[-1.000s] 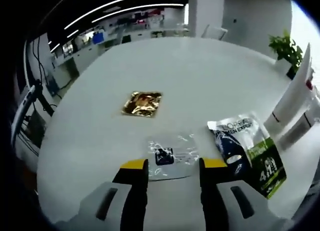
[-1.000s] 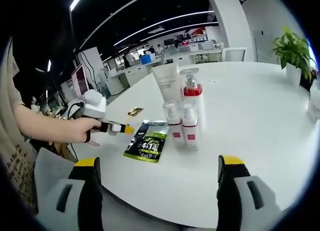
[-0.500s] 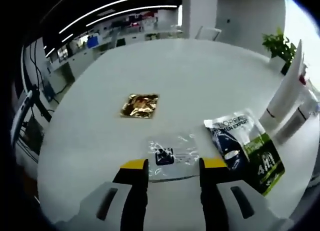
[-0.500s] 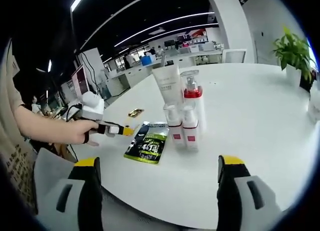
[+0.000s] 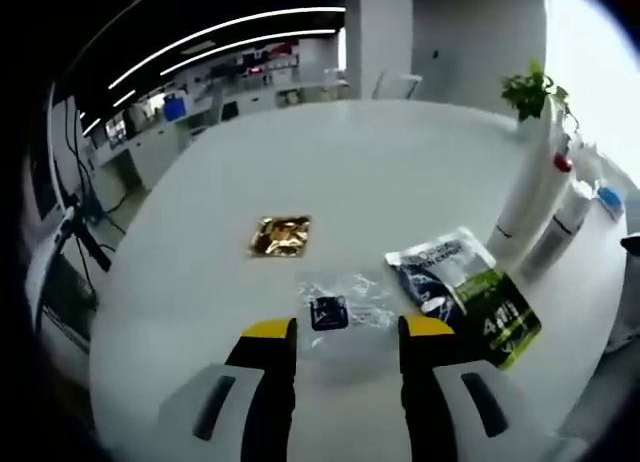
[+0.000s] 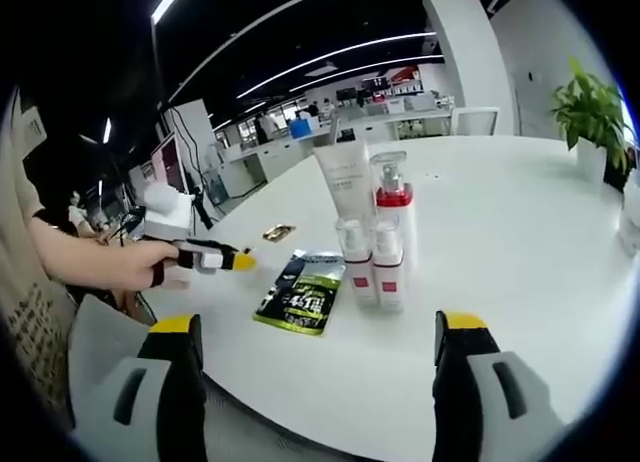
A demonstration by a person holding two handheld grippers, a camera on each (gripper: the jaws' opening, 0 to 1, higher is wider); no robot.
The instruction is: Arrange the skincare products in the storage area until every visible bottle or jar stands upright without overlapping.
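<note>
A white tube (image 6: 345, 182), a red-collared pump bottle (image 6: 392, 210) and two small white bottles (image 6: 372, 264) stand upright in a tight group on the white table (image 6: 500, 242). Left of them a black-and-green sachet (image 6: 301, 292) lies flat. That sachet (image 5: 464, 295) also lies right of a clear sachet (image 5: 343, 306) in the left gripper view, with a gold sachet (image 5: 280, 235) farther off. My left gripper (image 5: 339, 332) is open just short of the clear sachet and holds nothing. My right gripper (image 6: 312, 334) is wide open near the table edge, short of the bottles.
The tube and bottles (image 5: 541, 197) stand at the right of the left gripper view. A potted plant (image 6: 590, 112) stands at the table's far right. A person's hand (image 6: 120, 264) holds the left gripper (image 6: 205, 258). Desks and chairs lie beyond the table.
The left gripper view has pulled back and turned, so the sachets and bottles sit further left and smaller. The right gripper view has barely shifted. Nothing on the table has moved.
</note>
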